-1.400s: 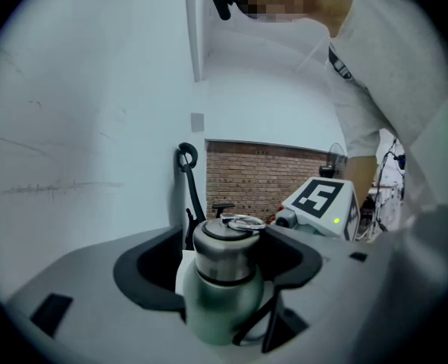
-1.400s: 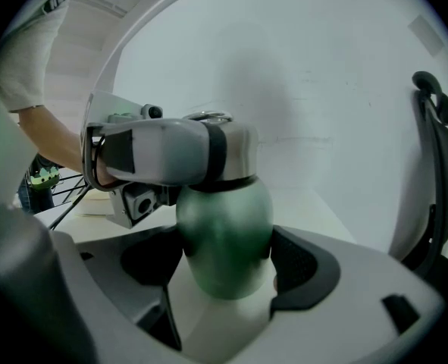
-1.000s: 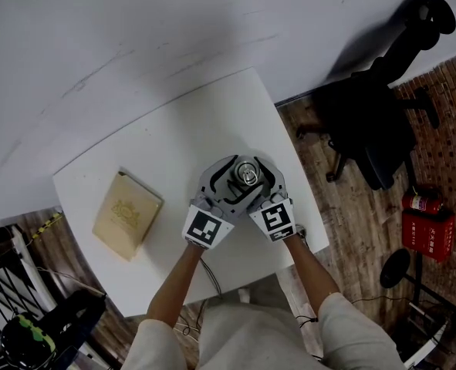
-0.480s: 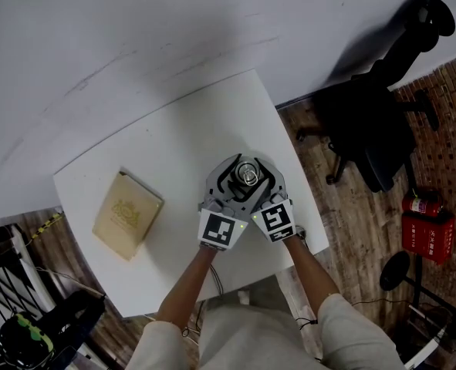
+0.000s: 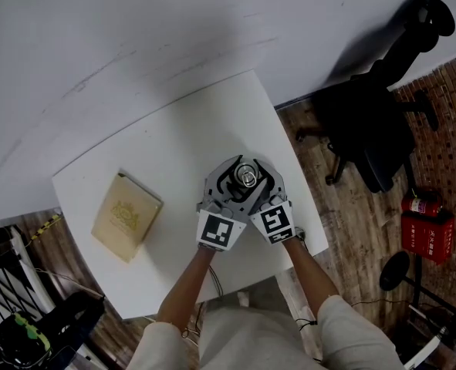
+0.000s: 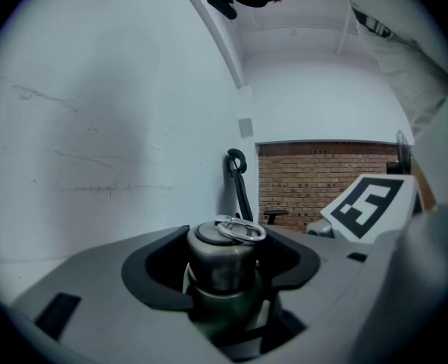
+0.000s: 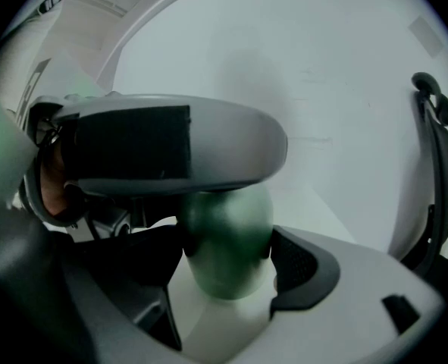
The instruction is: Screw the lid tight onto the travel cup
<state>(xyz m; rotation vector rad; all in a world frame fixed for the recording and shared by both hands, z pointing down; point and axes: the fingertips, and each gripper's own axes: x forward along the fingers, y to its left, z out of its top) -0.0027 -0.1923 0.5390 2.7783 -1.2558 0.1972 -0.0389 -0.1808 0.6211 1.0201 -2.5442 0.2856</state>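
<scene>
1. Head view: a white table (image 5: 173, 122) is standing on a wood floor, with a tan book (image 5: 127, 215) lying near its left edge. Near the right front corner the left gripper (image 5: 237, 173) and the right gripper (image 5: 257, 177) are meeting around one spot, marker cubes toward the person. The metal lid (image 5: 246, 176) with its ring is showing between them from above. A black chair (image 5: 374, 129) is standing off to the right.

2. Left gripper view: the lid is sitting upright between the two dark pads, on top of the dark green cup (image 6: 224, 305). The jaws have just been closing, and the pads are pressing on the lid's sides, grasping it. The right gripper's cube is showing at the right, in front of a brick wall.

3. Right gripper view: the jaws are clamping the cup's green body, one pad touching each side. The cup is standing upright on the table. The left gripper is crossing just above, hiding the lid.
</scene>
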